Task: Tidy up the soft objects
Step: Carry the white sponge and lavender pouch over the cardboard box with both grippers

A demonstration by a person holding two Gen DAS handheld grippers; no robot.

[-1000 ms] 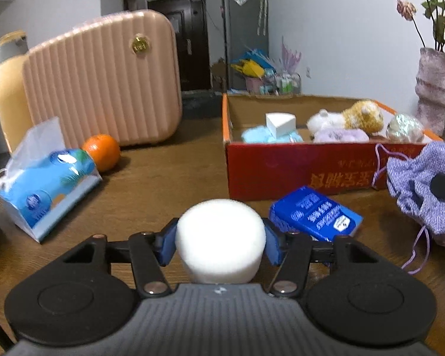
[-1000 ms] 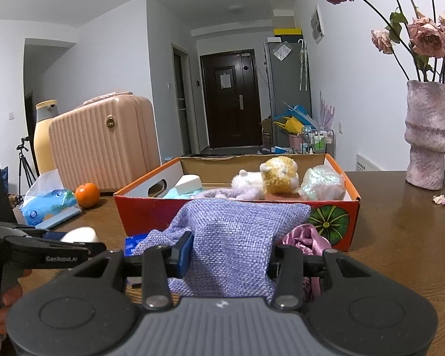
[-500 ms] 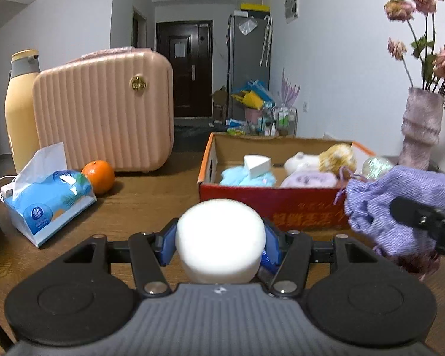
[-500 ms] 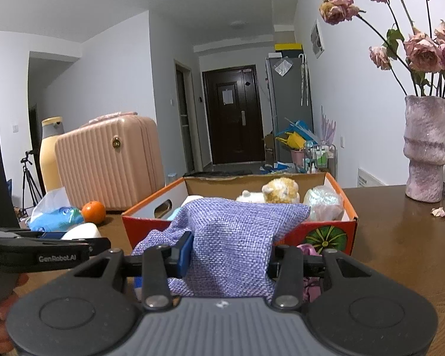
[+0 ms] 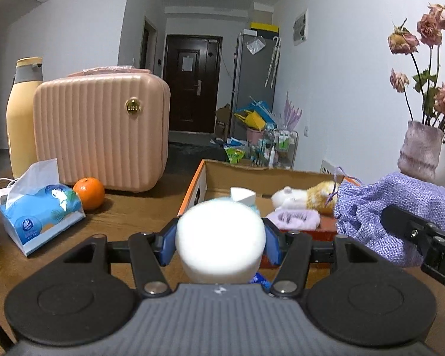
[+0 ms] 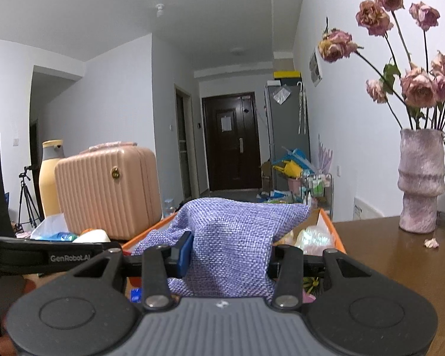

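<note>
My left gripper is clamped on a white foam cylinder: smooth matte surface, rounded top edge, blue pads pressing both its sides. It's held above the wood-grain table, in front of the near wall of the orange cardboard box.

My right gripper is closed on a lilac drawstring pouch: coarse open weave, burlap-like, slack and creased, bunched between the pads. In the left wrist view the same pouch hangs at the box's right end w/ its thin cord looping over the rim. Pouch is off the table, approx. level w/ the box rim.

Box contents, left wrist view: white foam wedge, hard-edged; white plush toy touching a yellow fuzzy plush; flat lilac fluffy piece nearest the front wall. Right wrist view adds a crinkled clear-plastic bundle at the box's right side.

Rest of table: pink ribbed hard-shell case w/ round gold badge, upright; orange just beside its base, dimpled skin; blue soft-pack tissues w/ one sheet sticking up; tall cream bottle w/ grey collar behind the case. Rough-textured mauve vase, stepped profile, holds dried pink roses; one fallen petal lies near its foot.
</note>
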